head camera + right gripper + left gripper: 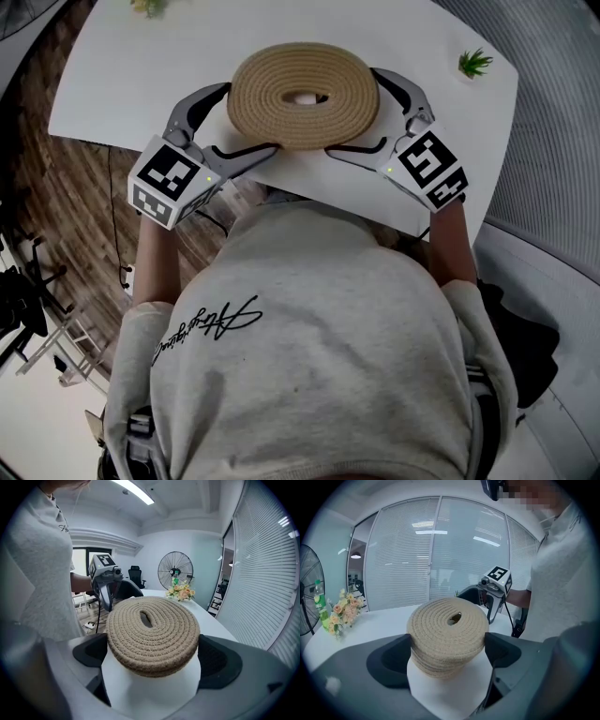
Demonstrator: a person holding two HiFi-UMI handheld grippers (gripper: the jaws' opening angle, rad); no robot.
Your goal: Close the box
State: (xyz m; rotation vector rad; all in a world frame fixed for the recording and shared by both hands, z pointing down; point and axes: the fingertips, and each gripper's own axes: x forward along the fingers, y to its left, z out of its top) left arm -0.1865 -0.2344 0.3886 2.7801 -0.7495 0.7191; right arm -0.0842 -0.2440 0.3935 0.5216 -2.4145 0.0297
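Grippers: 2 in use, each closed in on 1 side of the round woven box.
Left gripper (247, 118): jaws spread wide and set across the lid (281, 80). Its own view shows the rim filling the gap pad to pad, with no space visible on either side, so it reads as a grip on the lid.
Right gripper (354, 112): the same on the opposite side. Its jaws are wide, with both pads against the lid's rim.
Lid: coiled tan rope with a slot at its middle. It lies flat on top of the box (440, 665) and looks level in the right gripper view.
Box: stands on the table (141, 66) close to the near edge, directly in front of the person. Only a band of its wall shows under the lid.
Step in hand: probably the seating of the lid. It covers the box, but the left gripper view hints at a slight overhang on 1 side, and I cannot tell whether it is fully down.
Next move: likely a small centring nudge if needed, then an even release by both grippers so the lid is not dragged off.
Surface: white tabletop, smooth and mostly bare. A small green plant (475, 63) sits at a far corner and a bunch of flowers (342, 611) at another edge.
Room: an office space with a glass wall with blinds (440, 550), a standing fan (175, 570), a dark chair (135, 576) and a wood-pattern floor (84, 216).
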